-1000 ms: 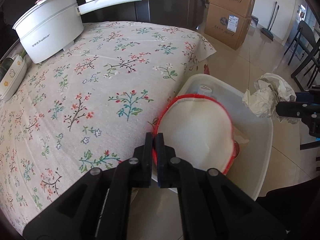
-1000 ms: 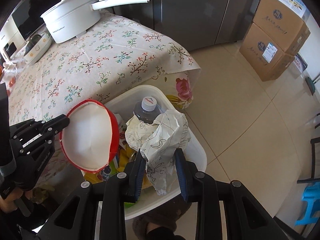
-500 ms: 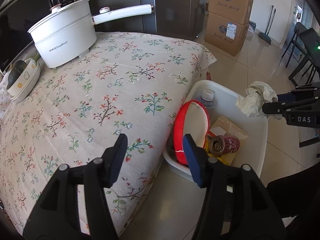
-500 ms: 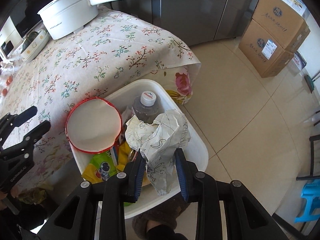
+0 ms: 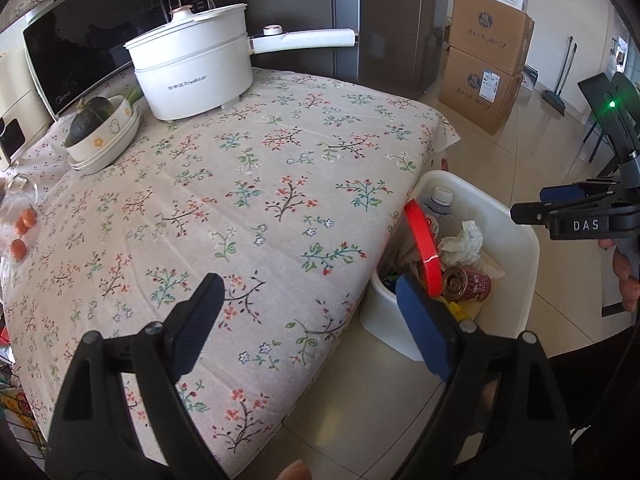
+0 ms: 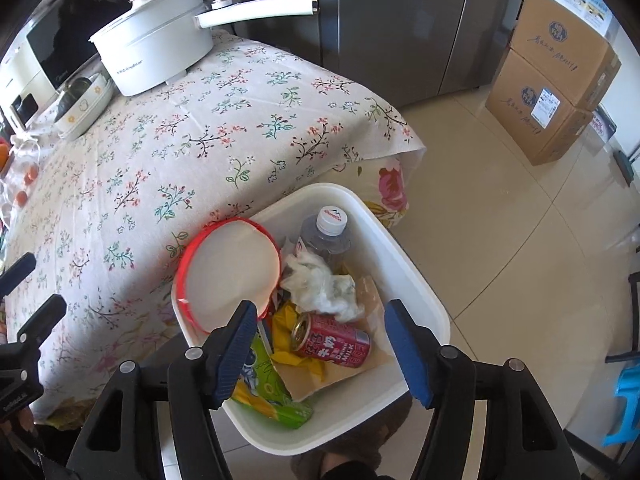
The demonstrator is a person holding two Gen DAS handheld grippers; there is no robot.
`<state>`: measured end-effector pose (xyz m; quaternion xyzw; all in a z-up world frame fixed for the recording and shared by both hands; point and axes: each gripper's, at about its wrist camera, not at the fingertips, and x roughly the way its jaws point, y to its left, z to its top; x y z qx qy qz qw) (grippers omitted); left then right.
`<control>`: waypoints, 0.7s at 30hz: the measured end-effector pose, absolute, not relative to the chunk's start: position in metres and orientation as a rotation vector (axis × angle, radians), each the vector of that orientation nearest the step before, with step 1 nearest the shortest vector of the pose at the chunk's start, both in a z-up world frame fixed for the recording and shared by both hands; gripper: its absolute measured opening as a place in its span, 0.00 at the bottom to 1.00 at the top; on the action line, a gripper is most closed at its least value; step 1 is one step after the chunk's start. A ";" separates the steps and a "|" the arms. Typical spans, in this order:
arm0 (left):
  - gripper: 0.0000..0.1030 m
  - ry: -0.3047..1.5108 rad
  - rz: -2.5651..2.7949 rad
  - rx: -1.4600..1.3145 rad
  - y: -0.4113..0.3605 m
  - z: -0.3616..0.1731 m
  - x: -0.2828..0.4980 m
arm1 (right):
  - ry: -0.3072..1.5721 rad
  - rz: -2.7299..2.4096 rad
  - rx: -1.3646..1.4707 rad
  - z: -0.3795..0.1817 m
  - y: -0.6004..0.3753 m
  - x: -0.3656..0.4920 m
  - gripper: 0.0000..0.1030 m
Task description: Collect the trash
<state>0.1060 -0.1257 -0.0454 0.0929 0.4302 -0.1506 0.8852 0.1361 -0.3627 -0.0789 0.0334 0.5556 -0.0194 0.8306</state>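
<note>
A white bin [image 6: 416,304] stands on the floor against the table's corner. In it a red-rimmed paper plate [image 6: 232,272] leans on the table side, beside a crumpled white paper [image 6: 320,284], a red can [image 6: 332,340], a clear bottle [image 6: 328,228] and a green snack bag [image 6: 268,396]. My right gripper [image 6: 320,316] hangs over the bin, its jaws opening with nothing pressed between them. My left gripper [image 5: 306,296] is above the flowered tablecloth [image 5: 240,200], left of the bin [image 5: 524,256], its jaws also opening and empty. The plate [image 5: 420,240] shows edge-on there.
A white electric pot [image 5: 192,72] with a long handle and stacked bowls [image 5: 104,132] holding a dark squash stand at the table's far side. Small red fruits [image 5: 22,228] lie at its left edge. Cardboard boxes [image 5: 484,80] and a grey fridge [image 6: 400,20] stand beyond on the tiled floor.
The left gripper let go of the red-rimmed plate, which dropped into the bin, then opened wide and drew back over the table. The right gripper opened and the crumpled paper fell into the bin.
</note>
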 end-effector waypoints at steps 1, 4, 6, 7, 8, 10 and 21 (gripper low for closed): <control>0.89 0.889 -0.307 0.190 -0.123 -0.043 0.103 | 1.177 -0.044 0.064 -0.078 -0.361 0.135 0.66; 0.92 0.870 -0.289 0.173 -0.113 -0.036 0.095 | 1.157 -0.036 0.051 -0.071 -0.355 0.131 0.66; 0.94 0.861 -0.272 0.161 -0.108 -0.031 0.089 | 1.123 -0.030 0.047 -0.063 -0.352 0.126 0.68; 0.94 0.855 -0.261 0.153 -0.105 -0.029 0.086 | 1.107 -0.027 0.044 -0.059 -0.351 0.123 0.70; 0.95 0.850 -0.250 0.144 -0.101 -0.027 0.083 | 1.090 -0.026 0.042 -0.054 -0.349 0.120 0.72; 0.98 0.847 -0.227 0.123 -0.094 -0.024 0.076 | 1.053 -0.017 0.049 -0.045 -0.345 0.112 0.75; 0.99 0.826 -0.088 0.078 -0.069 -0.005 0.033 | 0.860 -0.003 -0.030 -0.001 -0.294 0.055 0.86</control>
